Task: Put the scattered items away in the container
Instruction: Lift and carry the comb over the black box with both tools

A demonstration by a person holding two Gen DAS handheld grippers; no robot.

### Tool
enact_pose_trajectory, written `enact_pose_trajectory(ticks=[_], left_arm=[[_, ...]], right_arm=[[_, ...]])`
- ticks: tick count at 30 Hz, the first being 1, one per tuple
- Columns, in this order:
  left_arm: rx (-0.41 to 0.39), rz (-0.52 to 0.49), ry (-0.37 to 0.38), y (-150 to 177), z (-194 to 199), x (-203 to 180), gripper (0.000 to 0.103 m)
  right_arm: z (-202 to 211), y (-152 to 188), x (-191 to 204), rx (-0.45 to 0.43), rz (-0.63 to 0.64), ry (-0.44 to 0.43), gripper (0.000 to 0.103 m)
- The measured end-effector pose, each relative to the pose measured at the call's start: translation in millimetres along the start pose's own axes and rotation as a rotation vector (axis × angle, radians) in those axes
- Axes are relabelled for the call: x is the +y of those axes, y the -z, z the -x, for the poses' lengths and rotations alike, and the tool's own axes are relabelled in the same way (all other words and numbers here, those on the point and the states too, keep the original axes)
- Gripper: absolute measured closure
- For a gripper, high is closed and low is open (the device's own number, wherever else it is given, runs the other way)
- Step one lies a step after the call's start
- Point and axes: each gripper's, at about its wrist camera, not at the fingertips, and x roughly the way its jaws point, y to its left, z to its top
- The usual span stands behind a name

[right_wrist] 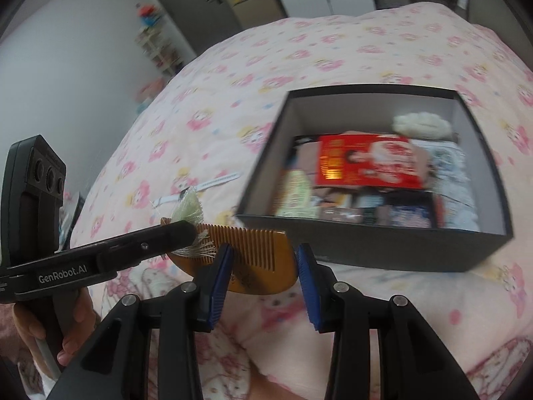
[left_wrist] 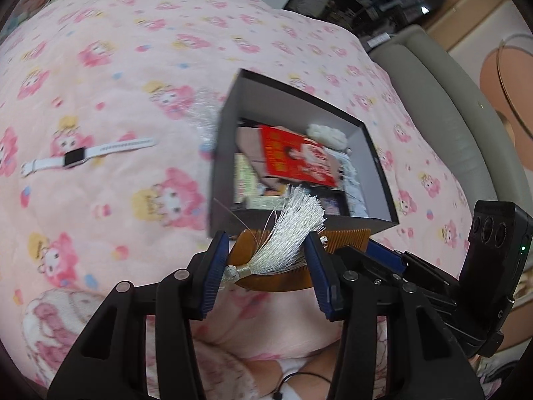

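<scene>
Glossy amber comb [right_wrist: 253, 260] that looks like polished wood, a silky white thread tassel [left_wrist: 286, 233], ribbed blue pads [right_wrist: 218, 286] on matt black plastic fingers, a matt dark cardboard box [right_wrist: 383, 250], soft fleecy pink bedspread [left_wrist: 116, 76].
</scene>
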Motion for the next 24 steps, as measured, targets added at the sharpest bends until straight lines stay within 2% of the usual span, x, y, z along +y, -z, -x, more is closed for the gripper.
enact_pose_trajectory(ticks=[7,17,24], left_arm=[[0.031,-0.050,0.008,-10,-28,-47,0.056],[0.059,-0.104,0.004,-23,-57,-84,0.056],[0.032,-0.108,0.006,-55,-71,-94,0.056]], right_arm=[[27,-2,-49,-0.054,-0.066,0.013,0.067],[40,-12,-94,-0.086,-0.112,0.019,0.067],[41,-50,-106,-0.108,-0.066,0.048,0.067]])
